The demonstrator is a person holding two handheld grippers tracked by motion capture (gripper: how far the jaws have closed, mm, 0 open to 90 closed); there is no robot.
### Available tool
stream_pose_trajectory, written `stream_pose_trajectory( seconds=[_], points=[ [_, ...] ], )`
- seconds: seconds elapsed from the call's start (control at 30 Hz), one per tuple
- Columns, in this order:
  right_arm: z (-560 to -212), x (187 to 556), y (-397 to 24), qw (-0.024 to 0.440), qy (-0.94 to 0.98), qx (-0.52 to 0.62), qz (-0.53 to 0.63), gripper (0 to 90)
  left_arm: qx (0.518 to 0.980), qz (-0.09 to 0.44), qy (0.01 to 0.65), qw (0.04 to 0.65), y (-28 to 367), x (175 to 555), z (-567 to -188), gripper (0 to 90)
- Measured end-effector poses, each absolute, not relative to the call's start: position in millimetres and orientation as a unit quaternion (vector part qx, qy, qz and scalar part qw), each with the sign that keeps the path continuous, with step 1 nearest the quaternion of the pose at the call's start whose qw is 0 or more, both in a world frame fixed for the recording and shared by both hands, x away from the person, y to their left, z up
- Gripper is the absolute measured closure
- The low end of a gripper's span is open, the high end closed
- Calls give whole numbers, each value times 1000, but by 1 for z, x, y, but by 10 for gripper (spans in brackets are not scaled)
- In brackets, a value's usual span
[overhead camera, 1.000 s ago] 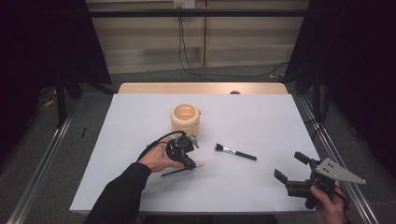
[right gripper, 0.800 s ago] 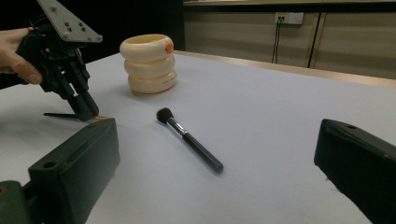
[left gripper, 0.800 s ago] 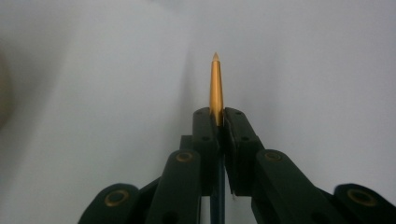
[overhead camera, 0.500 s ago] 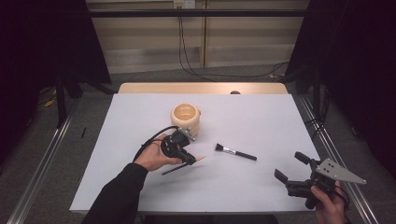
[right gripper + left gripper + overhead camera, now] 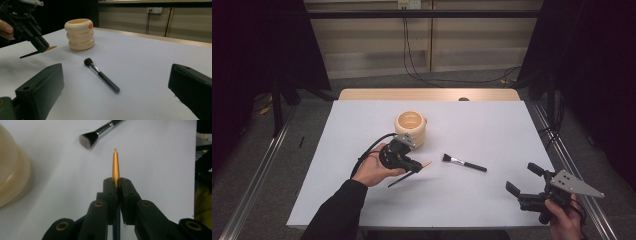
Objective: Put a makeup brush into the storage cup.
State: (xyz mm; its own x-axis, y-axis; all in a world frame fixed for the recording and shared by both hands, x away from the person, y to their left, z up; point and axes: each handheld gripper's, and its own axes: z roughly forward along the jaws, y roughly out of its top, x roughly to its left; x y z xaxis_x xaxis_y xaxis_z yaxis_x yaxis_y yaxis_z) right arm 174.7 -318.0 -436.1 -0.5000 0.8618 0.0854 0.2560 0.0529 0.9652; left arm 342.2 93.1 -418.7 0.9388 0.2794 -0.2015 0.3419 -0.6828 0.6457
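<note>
Between the clenched jaws of the left gripper [image 5: 116, 185] a slim brush [image 5: 115, 166] with a dark handle and a pointed orange tip is pinched, lifted clear of the tabletop; bare white surface lies beyond its tip on every side. Ahead of those jaws and slightly left, a black-handled makeup brush [image 5: 96, 133] with a silver ferrule and a dark flat tuft lies flat. To their left stands a cream holder [image 5: 411, 129] shaped like three stacked smooth rings, open at the top. Well apart, at the near right edge, the right gripper [image 5: 526, 184] is held with jaws released, nothing between them. A matte white table [image 5: 492, 125] with a wooden far edge is seen, then a grey floor, cables and pale wall panels.
</note>
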Motion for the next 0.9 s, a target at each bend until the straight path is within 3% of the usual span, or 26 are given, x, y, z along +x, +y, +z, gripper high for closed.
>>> stream_pose_trajectory(
  seconds=[0.9],
  points=[
    [-436,175,-317,276,671,415,549,0,833,17,247,494,123,321,-407,840]
  ],
)
